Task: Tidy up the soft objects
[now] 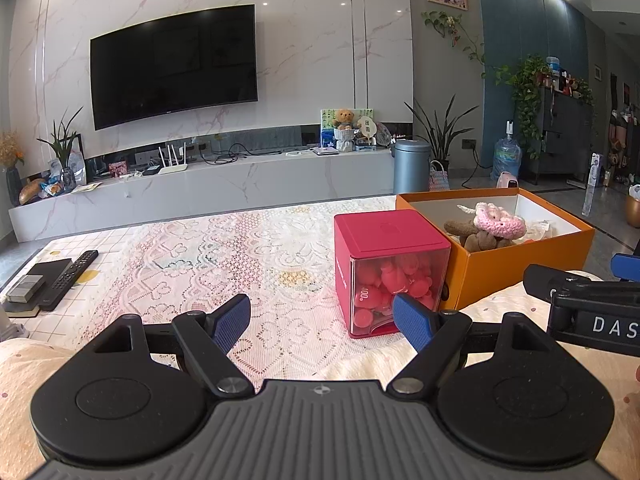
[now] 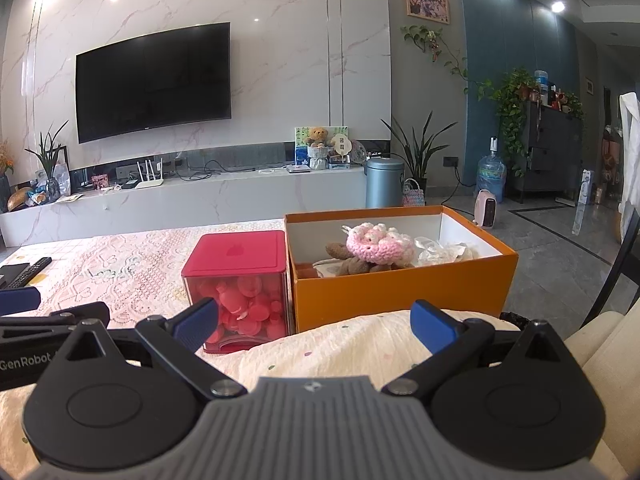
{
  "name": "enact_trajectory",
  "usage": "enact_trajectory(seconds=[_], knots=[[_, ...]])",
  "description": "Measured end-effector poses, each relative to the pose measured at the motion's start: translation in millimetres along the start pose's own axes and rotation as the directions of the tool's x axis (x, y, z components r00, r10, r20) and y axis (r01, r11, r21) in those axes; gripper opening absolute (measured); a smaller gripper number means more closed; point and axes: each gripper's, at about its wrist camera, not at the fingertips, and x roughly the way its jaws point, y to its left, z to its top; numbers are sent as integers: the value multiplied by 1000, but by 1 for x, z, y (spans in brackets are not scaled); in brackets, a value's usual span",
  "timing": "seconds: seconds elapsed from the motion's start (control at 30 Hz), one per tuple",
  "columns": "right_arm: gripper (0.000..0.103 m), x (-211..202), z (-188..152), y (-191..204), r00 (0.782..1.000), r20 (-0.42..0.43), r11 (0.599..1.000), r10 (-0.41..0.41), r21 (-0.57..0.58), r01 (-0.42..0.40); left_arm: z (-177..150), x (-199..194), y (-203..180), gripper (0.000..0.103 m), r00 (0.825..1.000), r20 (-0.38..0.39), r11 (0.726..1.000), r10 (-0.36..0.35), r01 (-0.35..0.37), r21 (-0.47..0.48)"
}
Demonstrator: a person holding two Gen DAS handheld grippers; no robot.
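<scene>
An open orange box (image 2: 400, 288) stands on the lace-covered table (image 2: 120, 264) and holds a pink crocheted toy (image 2: 378, 246) on top of brown plush pieces (image 2: 352, 266). It also shows in the left wrist view (image 1: 520, 264), with the pink toy (image 1: 500, 222) inside. A red cube container (image 1: 384, 256) with red soft pieces behind its clear front (image 2: 244, 304) stands against the box's left side. My left gripper (image 1: 322, 320) is open and empty, short of the cube. My right gripper (image 2: 316, 324) is open and empty, in front of both containers.
A remote (image 1: 74, 274) and dark flat items (image 1: 36, 284) lie at the table's far left. A cream quilted cloth (image 2: 340, 344) covers the near edge. Beyond the table are a TV bench (image 1: 200, 188), a grey bin (image 1: 412, 166) and tiled floor (image 2: 560, 240).
</scene>
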Motion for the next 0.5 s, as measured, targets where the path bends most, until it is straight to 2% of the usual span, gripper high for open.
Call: enact_trajectory(seconds=[0.5], knots=[[100, 1, 1, 3, 1000, -9, 1000, 6, -11, -6, 5, -3, 1, 95, 1000, 11, 1000, -7, 7, 5]])
